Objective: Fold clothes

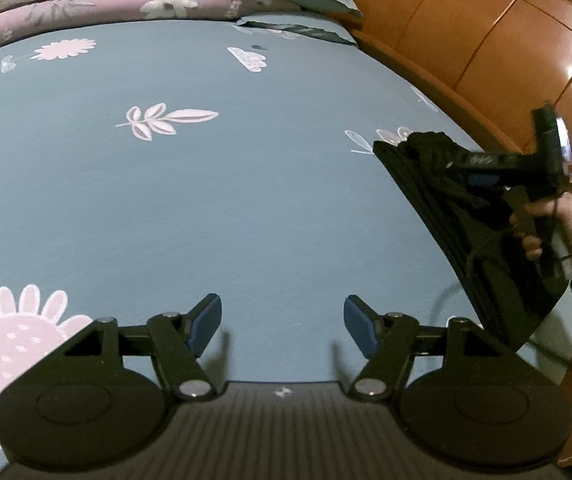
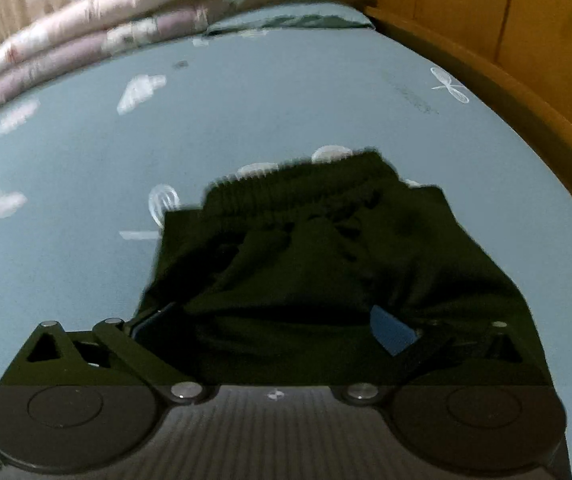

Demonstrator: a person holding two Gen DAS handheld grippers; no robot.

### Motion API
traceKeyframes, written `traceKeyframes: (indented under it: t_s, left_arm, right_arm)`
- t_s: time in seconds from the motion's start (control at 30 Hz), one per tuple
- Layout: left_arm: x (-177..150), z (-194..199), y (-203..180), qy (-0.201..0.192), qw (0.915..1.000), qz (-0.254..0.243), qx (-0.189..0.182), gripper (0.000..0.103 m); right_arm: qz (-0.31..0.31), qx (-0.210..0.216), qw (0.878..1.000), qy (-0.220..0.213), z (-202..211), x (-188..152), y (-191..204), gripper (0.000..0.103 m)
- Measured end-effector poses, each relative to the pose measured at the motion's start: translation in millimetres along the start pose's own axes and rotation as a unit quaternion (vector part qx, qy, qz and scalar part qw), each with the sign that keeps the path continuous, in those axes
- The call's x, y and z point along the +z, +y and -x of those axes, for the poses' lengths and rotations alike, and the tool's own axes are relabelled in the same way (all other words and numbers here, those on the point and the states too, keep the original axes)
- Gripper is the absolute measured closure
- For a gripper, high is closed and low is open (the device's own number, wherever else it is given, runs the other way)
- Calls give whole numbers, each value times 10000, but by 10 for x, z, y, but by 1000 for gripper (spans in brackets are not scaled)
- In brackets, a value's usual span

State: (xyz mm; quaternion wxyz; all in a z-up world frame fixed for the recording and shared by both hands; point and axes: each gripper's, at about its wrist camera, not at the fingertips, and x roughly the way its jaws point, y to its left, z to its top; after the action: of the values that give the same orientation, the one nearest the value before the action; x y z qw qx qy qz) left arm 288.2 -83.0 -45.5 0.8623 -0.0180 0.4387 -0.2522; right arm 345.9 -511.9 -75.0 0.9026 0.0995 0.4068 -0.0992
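Left hand-held gripper open, empty; right hand-held gripper clamps dark garment, waistband visible.

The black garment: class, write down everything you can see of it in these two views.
The black garment is dark, soft fabric, seemingly shorts or trousers, with a ribbed, gathered waistband along its far edge. It is crumpled into folds and drapes over the right gripper, hiding most of its fingers; whether they clamp it cannot be told. In the left wrist view it hangs lifted from that gripper, above the blue flower-printed bedsheet. The left gripper is open and apart from it.
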Motion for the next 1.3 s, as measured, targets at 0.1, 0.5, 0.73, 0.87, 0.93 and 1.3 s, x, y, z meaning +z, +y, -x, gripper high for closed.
traceKeyframes:
  t_s: [0.1, 0.5, 0.73, 0.87, 0.93, 1.3]
  left_arm:
    - [2, 11, 5, -26, 10000, 31, -7, 34]
    - [-105, 136, 92, -87, 9997, 72, 238, 30]
    - [-179, 269, 269, -107, 9984, 289, 479, 30]
    - [-146, 266, 309, -143, 9984, 300, 458, 29]
    - [-125, 234, 313, -136, 9987, 277, 414, 29]
    - [-27, 19, 83, 69, 9997, -64, 233, 29]
  right_arm:
    - [-142, 226, 9991, -333, 176, 87, 12, 0]
    - [-630, 1822, 9810, 236, -263, 410, 284, 0]
    - [-521, 1894, 9795, 439, -396, 394, 303, 0]
    - [-256, 1683, 9852, 178, 59, 353, 227, 0]
    - [-127, 1480, 9889, 105, 247, 269, 96, 0]
    - [-588, 957, 9934, 247, 115, -253, -656, 0]
